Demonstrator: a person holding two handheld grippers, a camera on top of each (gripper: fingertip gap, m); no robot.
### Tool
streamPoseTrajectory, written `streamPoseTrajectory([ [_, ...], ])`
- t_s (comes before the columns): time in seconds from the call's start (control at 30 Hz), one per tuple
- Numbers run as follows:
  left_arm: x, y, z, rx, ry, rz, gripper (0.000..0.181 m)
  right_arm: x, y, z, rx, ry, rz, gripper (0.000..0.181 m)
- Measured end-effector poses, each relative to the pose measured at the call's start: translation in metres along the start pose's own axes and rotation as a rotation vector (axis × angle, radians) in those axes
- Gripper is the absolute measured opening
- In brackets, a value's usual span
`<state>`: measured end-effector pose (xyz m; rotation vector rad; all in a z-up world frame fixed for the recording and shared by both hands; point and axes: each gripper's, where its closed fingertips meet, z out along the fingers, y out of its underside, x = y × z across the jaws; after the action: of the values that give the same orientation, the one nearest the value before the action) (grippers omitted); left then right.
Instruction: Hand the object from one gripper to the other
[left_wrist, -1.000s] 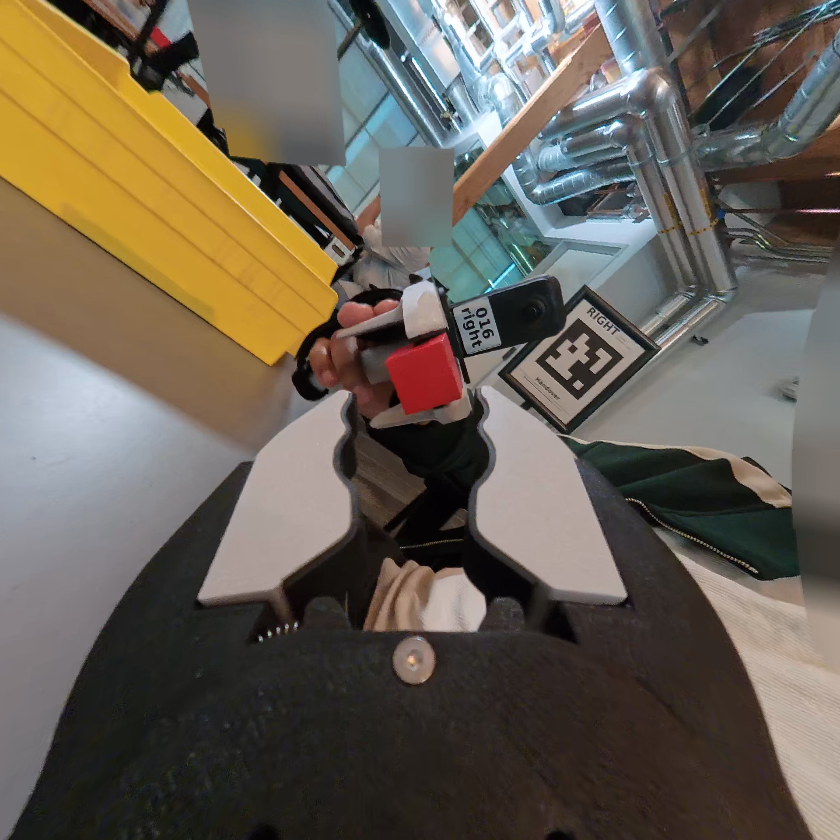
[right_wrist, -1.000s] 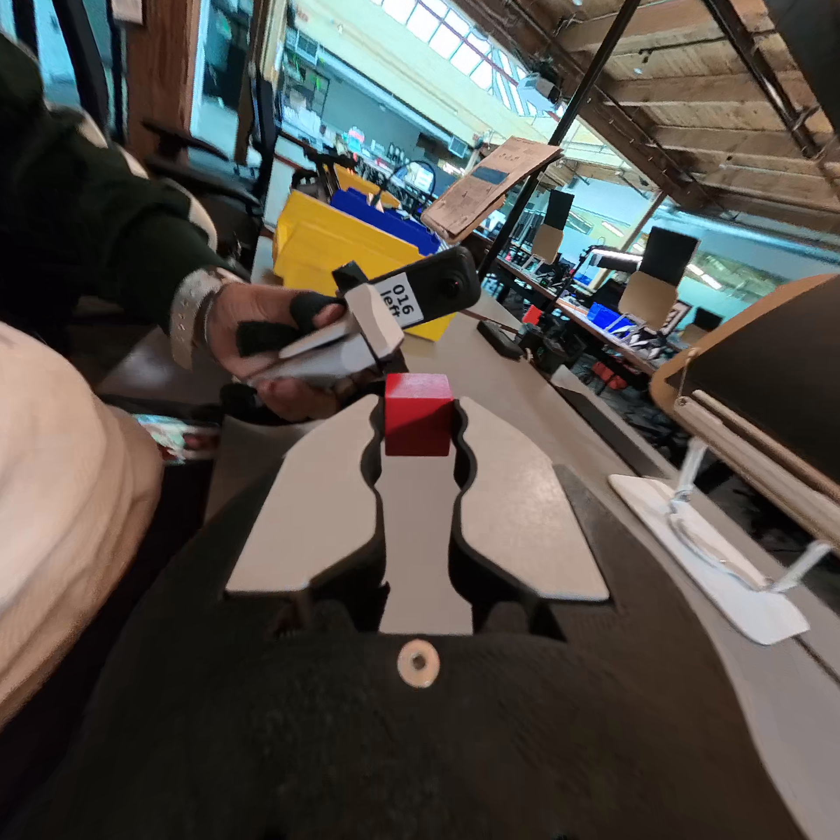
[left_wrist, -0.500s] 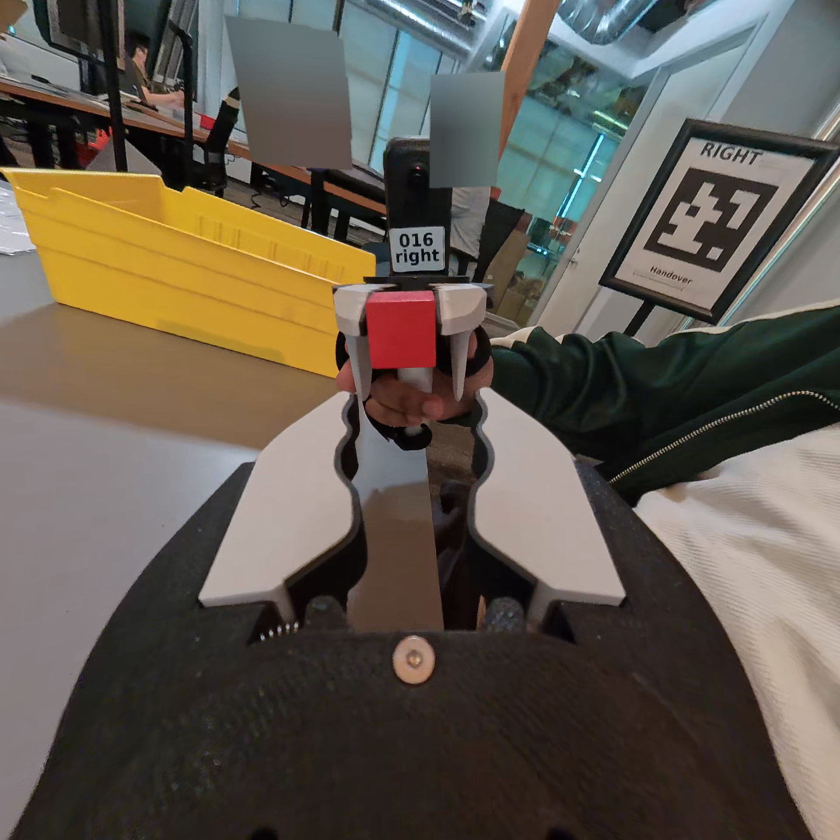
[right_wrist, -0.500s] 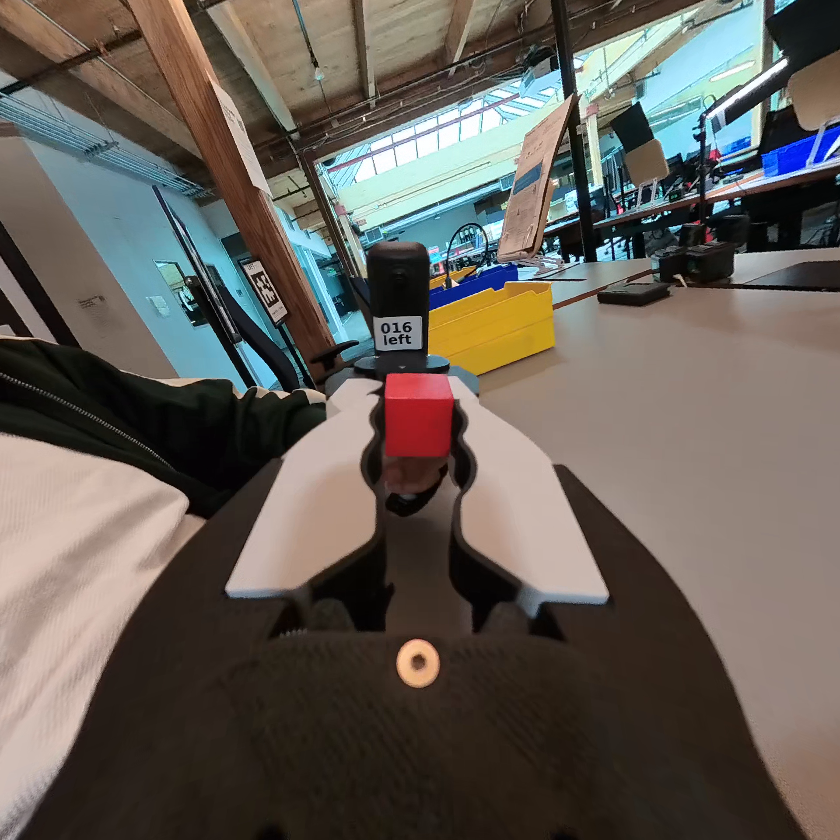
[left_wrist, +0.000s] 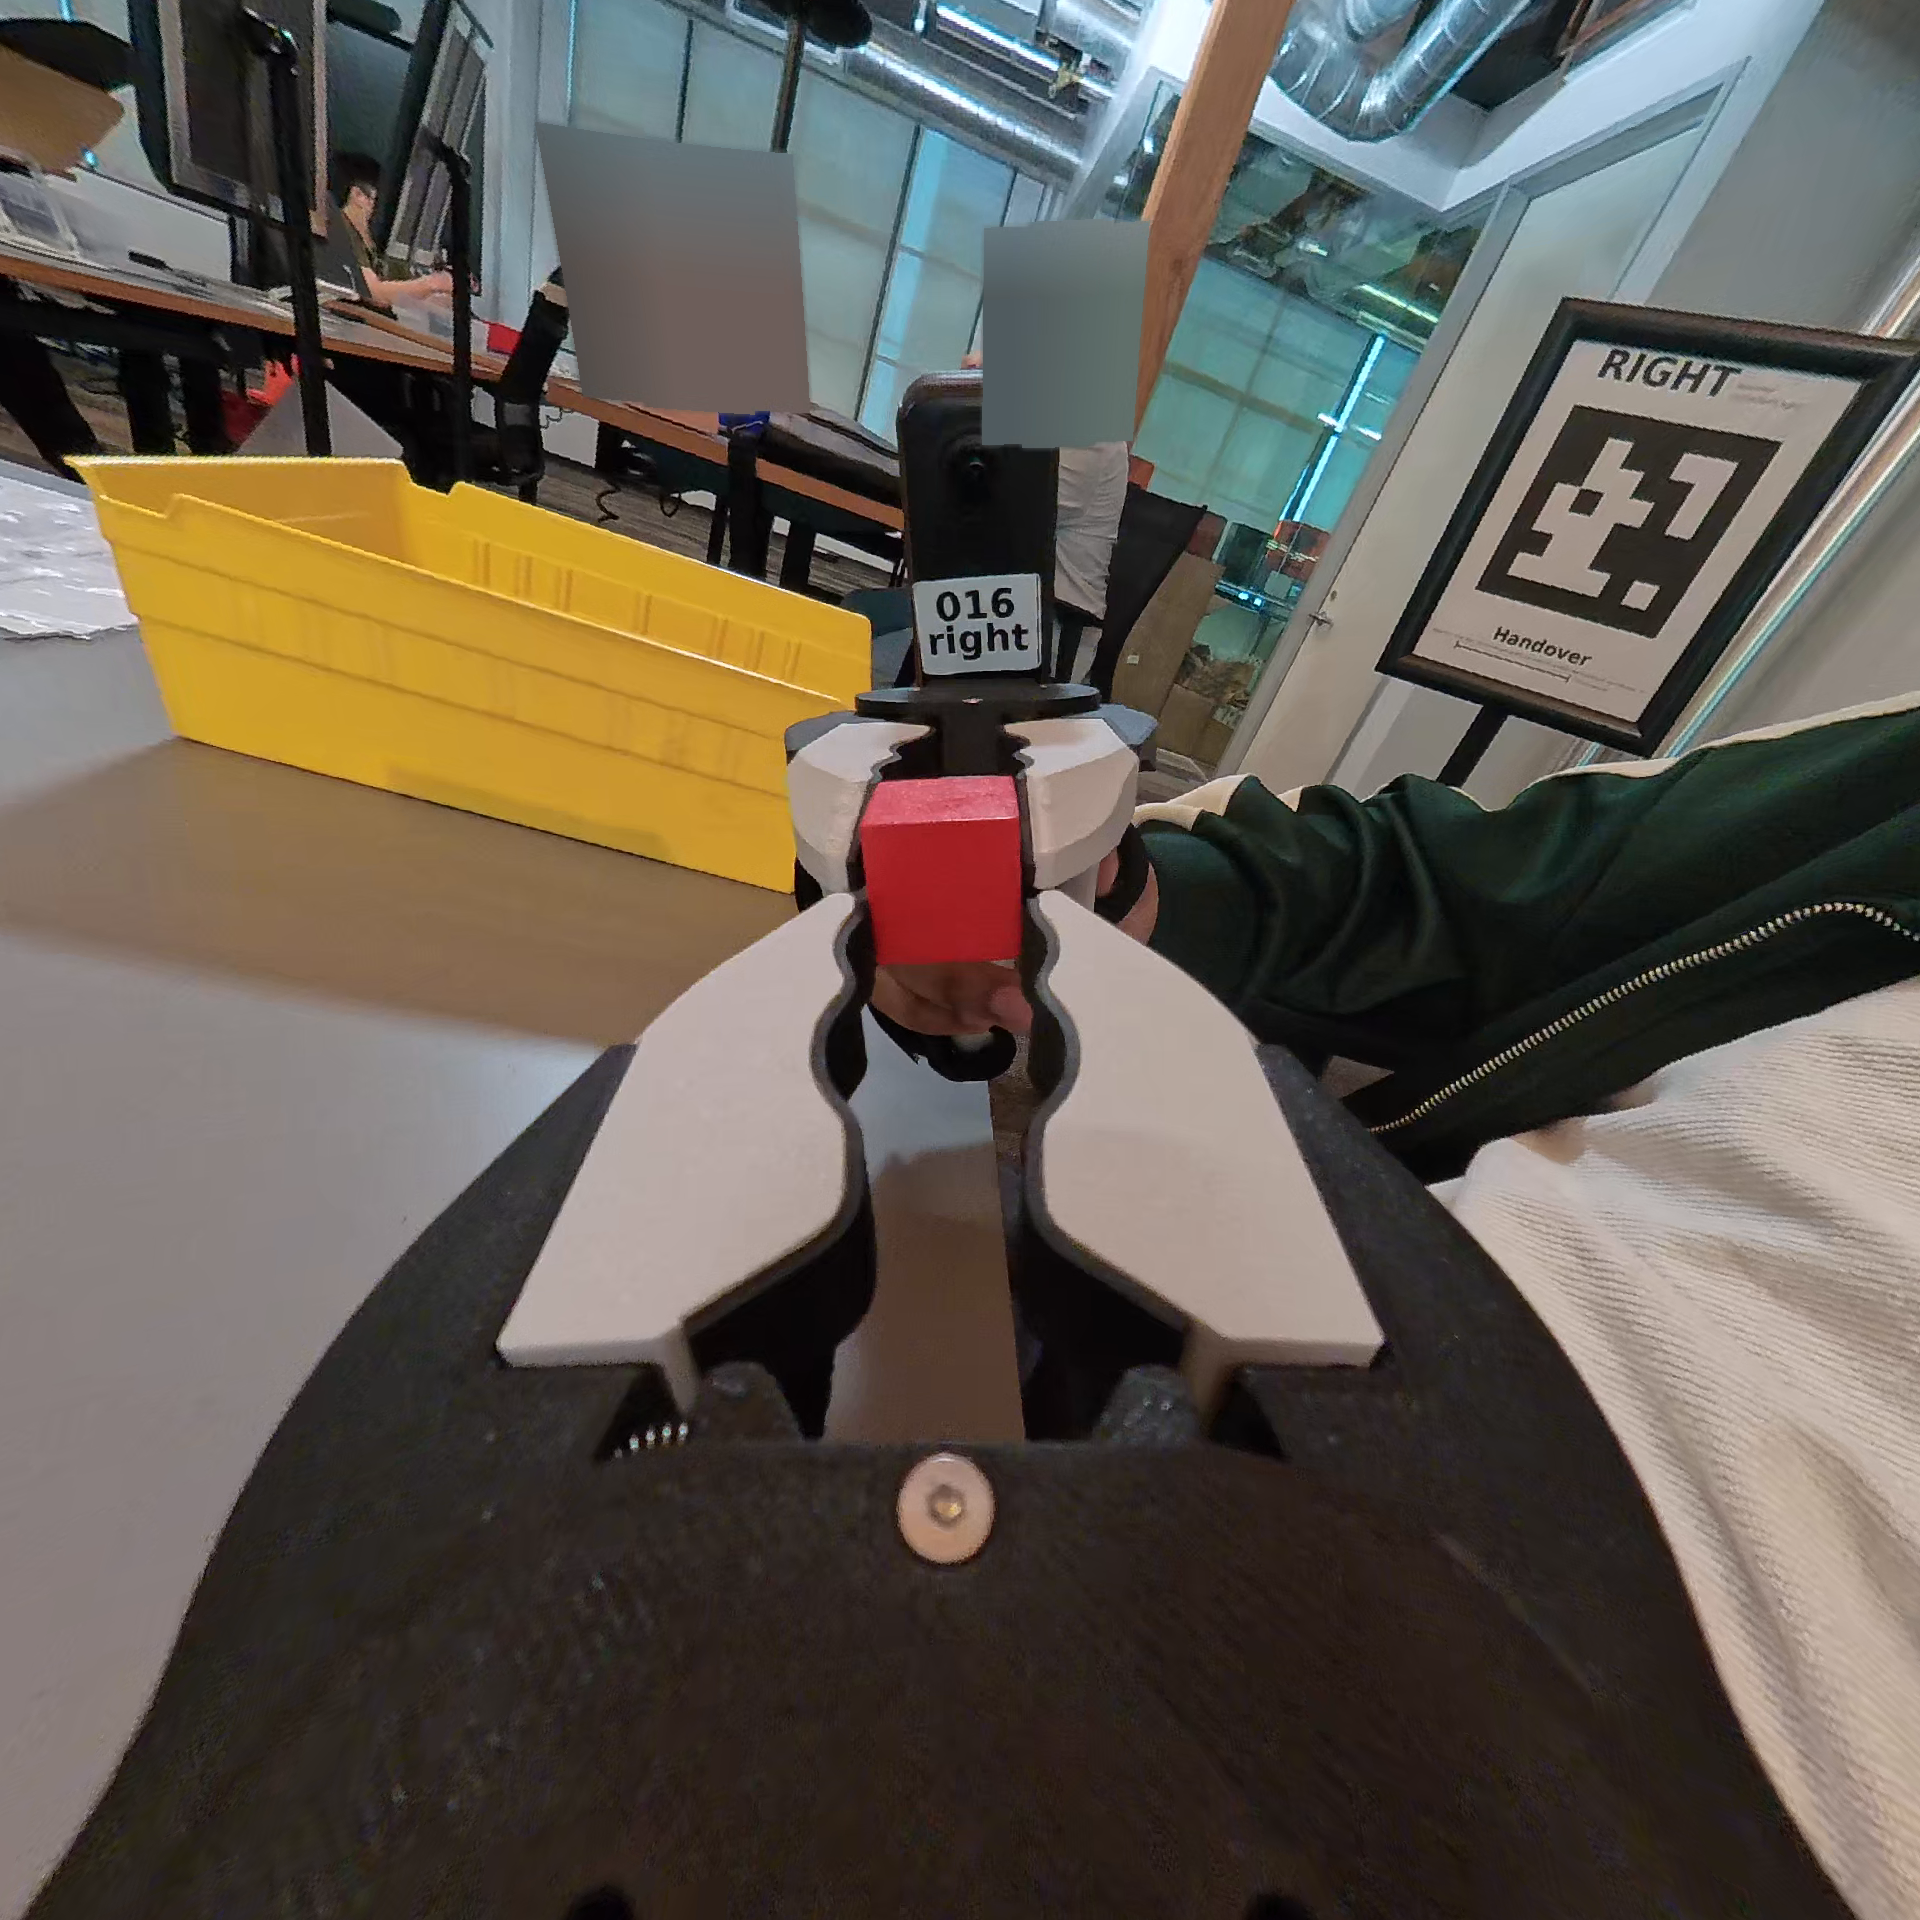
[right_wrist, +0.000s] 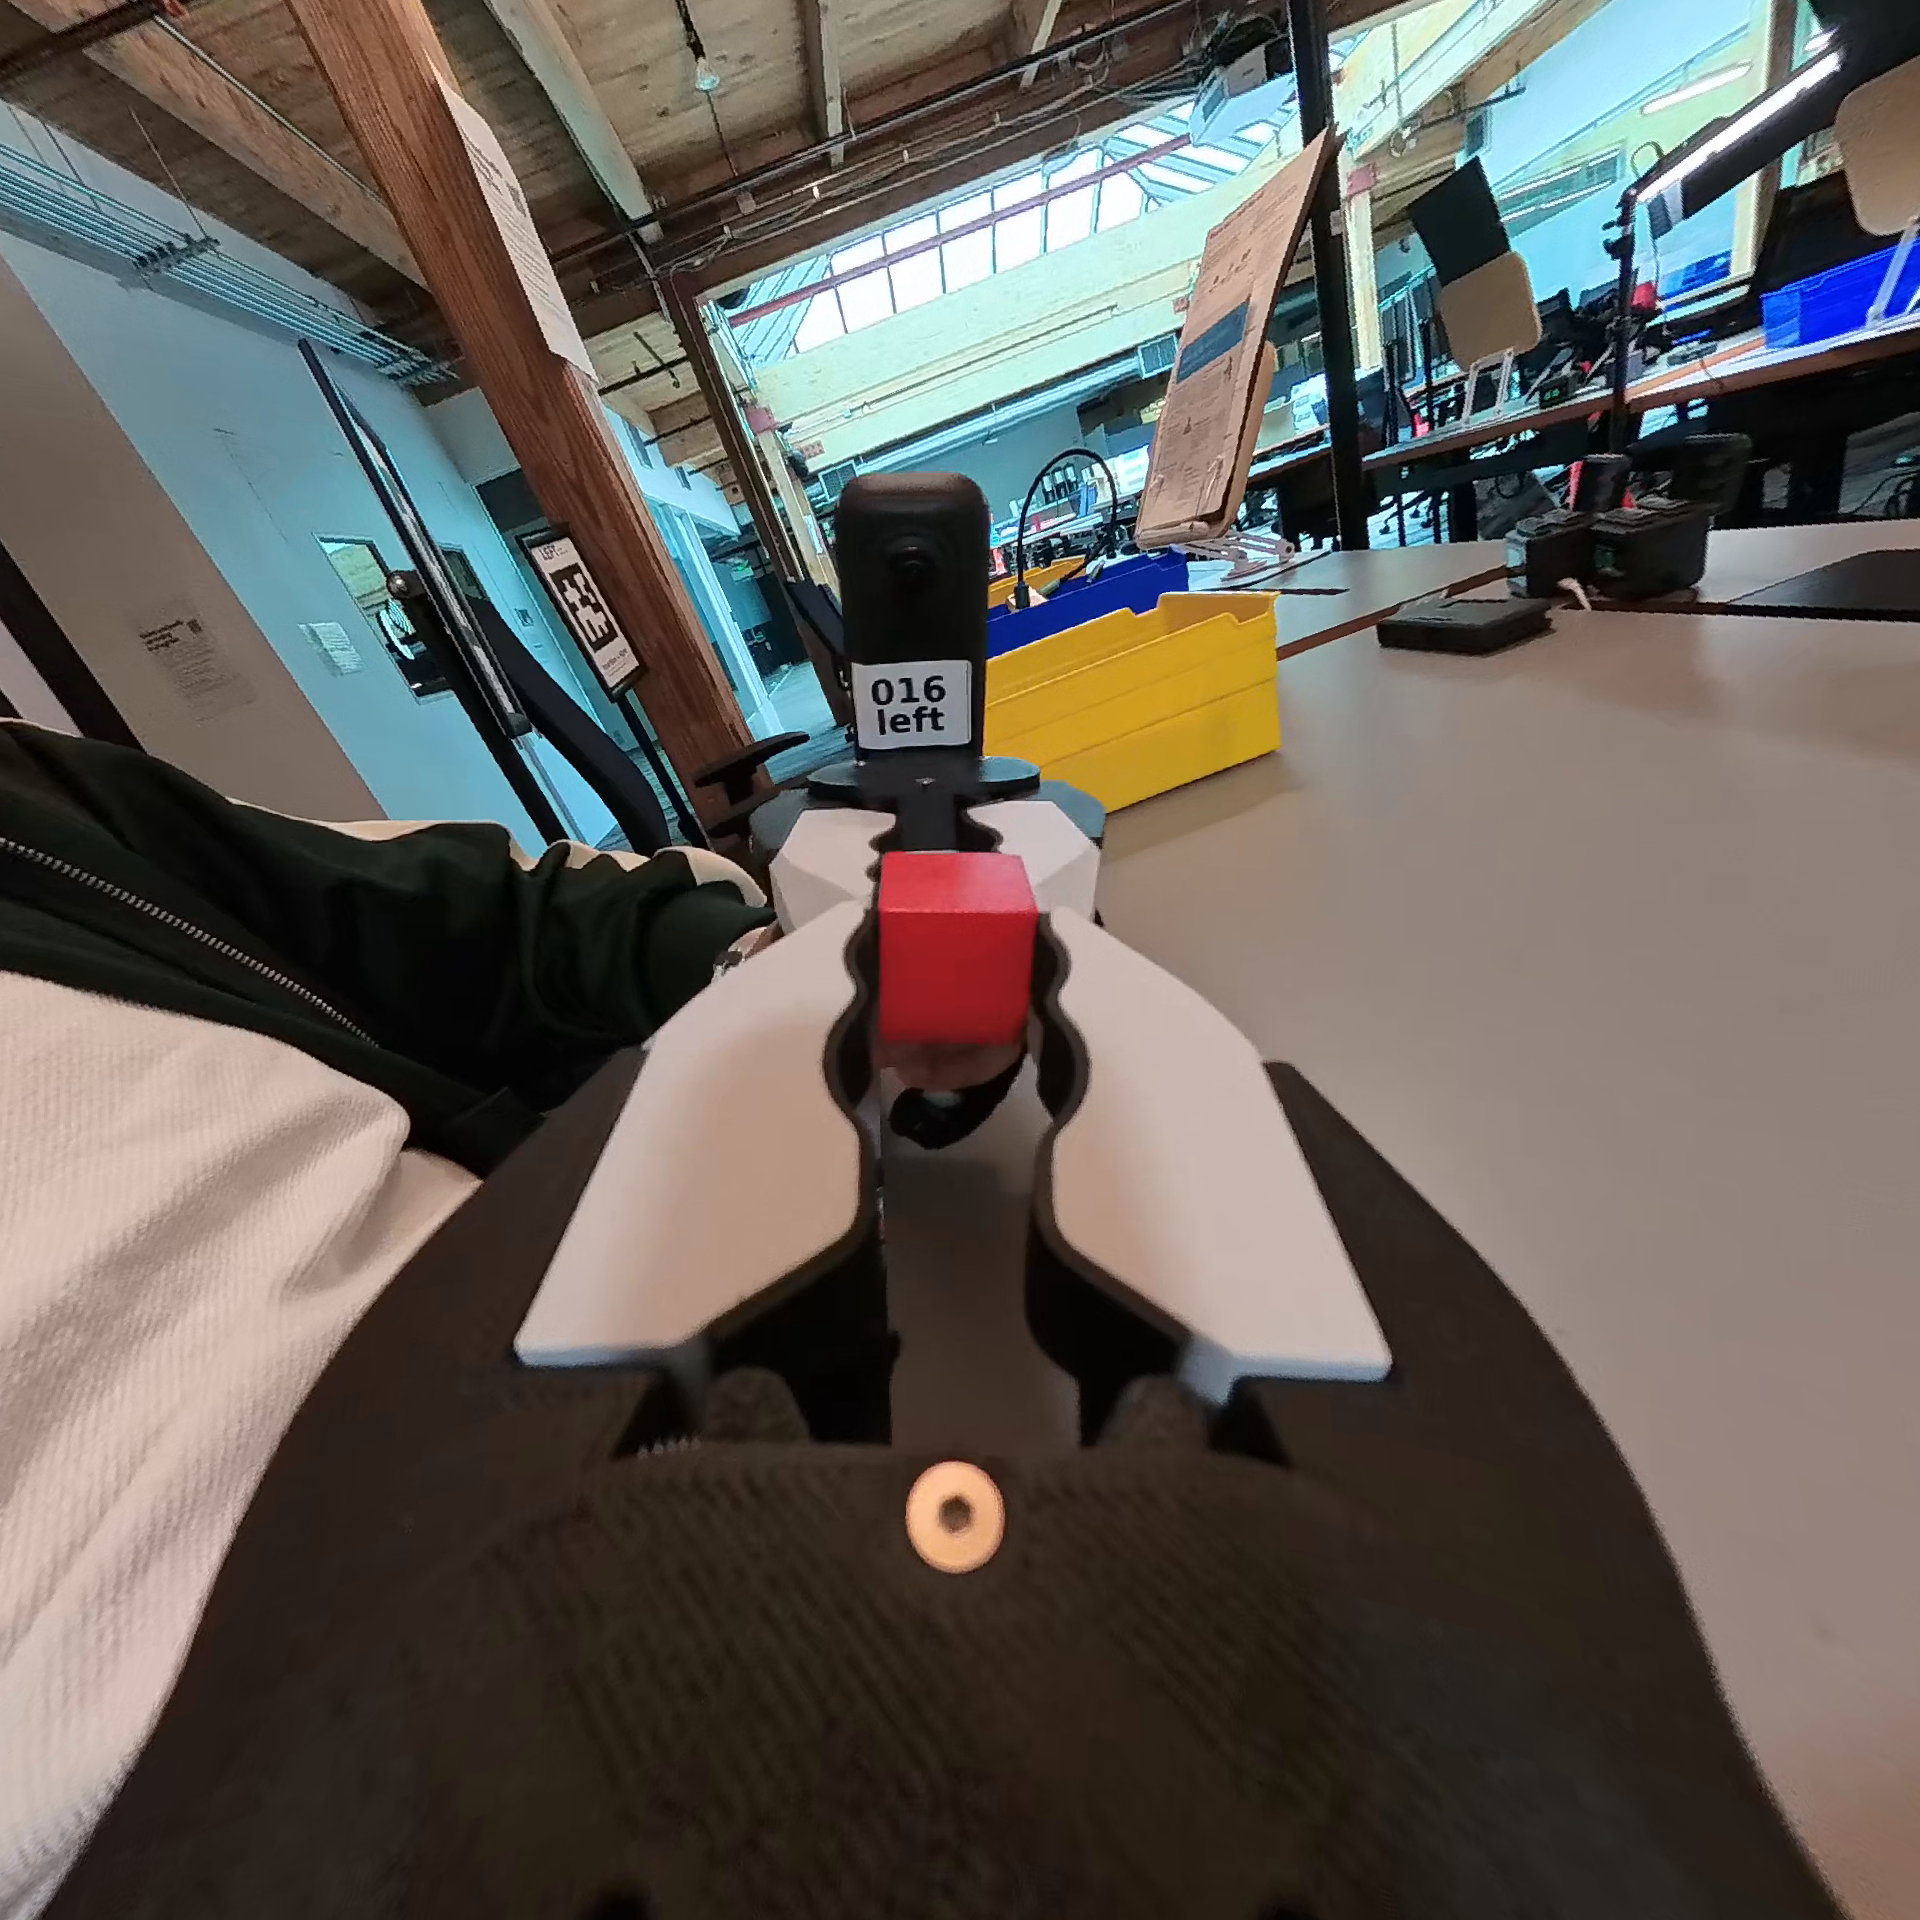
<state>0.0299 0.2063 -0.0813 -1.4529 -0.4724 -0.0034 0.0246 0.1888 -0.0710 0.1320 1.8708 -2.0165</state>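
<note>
A red cube (left_wrist: 940, 883) is held in the air above the grey table (left_wrist: 260, 1143), between the two grippers, which face each other tip to tip. In the left wrist view my left gripper (left_wrist: 940, 925) has its fingertips closed on the near end of the cube, and the right gripper (left_wrist: 940, 831) grips the far end. In the right wrist view my right gripper (right_wrist: 956, 935) is shut on the cube (right_wrist: 956, 966), with the left gripper (right_wrist: 951, 868) just behind it. Both stand at the same narrow opening.
A yellow bin (left_wrist: 416, 644) stands on the table behind the grippers and also shows in the right wrist view (right_wrist: 1143, 696), with a blue bin (right_wrist: 1091, 592) behind it. A framed marker sign (left_wrist: 1631, 520) stands at the right. A green sleeve (left_wrist: 1455, 914) reaches in. Black devices (right_wrist: 1465, 623) lie farther back. My left and right fingertips are right by each other.
The two grippers turned level and came nose to nose. The left gripper moved up to the cube and narrowed its fingers onto it. The right gripper kept its hold.
</note>
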Motion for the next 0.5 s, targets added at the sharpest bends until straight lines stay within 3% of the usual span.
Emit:
streamPoseTrajectory([
  [0.13, -0.001, 0.0, 0.0, 0.005, 0.001, -0.023, 0.025, 0.0, -0.002, 0.0, 0.009, -0.002, -0.015, 0.038],
  [0.23, -0.003, -0.003, -0.002, 0.023, -0.001, -0.042, 0.025, 0.003, -0.009, 0.0, 0.039, 0.029, -0.076, 0.077],
  [0.33, -0.006, -0.006, -0.005, 0.044, 0.003, -0.09, 0.025, 0.005, -0.014, -0.004, 0.031, 0.093, -0.305, 0.095],
  [0.4, -0.008, -0.007, -0.007, 0.06, 0.015, -0.146, 0.025, 0.003, -0.011, -0.006, -0.041, 0.139, -0.531, 0.09],
  [0.5, -0.01, -0.008, -0.008, 0.085, 0.046, -0.245, 0.025, 0.001, -0.01, -0.008, -0.134, 0.233, -0.885, 0.066],
])
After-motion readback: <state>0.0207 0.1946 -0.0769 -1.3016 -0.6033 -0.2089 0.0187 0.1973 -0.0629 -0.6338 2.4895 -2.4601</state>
